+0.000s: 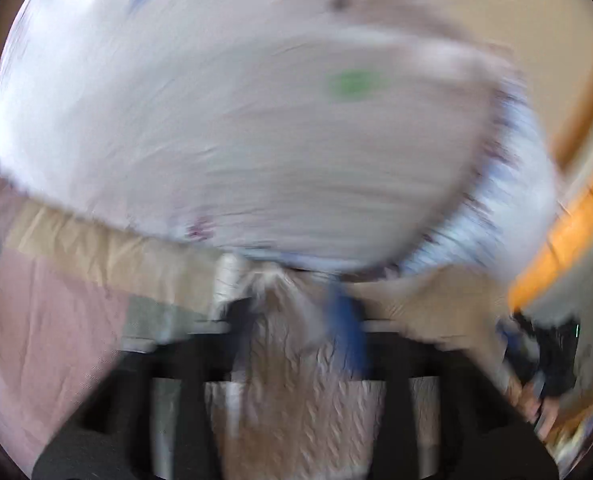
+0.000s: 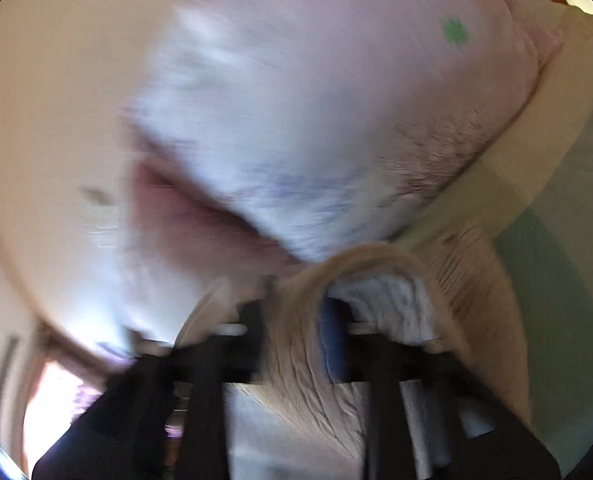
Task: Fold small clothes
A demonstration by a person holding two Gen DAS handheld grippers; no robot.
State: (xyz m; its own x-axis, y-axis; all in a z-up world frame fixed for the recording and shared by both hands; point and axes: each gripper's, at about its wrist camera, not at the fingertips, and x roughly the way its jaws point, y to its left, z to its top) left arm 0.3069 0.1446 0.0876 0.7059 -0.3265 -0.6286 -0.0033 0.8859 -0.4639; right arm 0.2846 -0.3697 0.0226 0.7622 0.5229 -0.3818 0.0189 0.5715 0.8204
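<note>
You see a cream wall [image 2: 48,92] behind. Below lies a patchwork bedspread [image 1: 56,320] with pink, beige and green panels.

**What is around me**

Under my work I see a patchwork cover [image 1: 56,320] with squares of pink, tan and grey-green. In my right view the same cover [image 2: 556,260] shows pale cream and soft green squares. A bright orange wooden edge [image 1: 568,232] runs along the right side of my left view. Behind it all is a plain cream wall [image 2: 48,100]. Low on the left, a bright window [image 2: 56,392] glows. Everything looks blurry.
</note>
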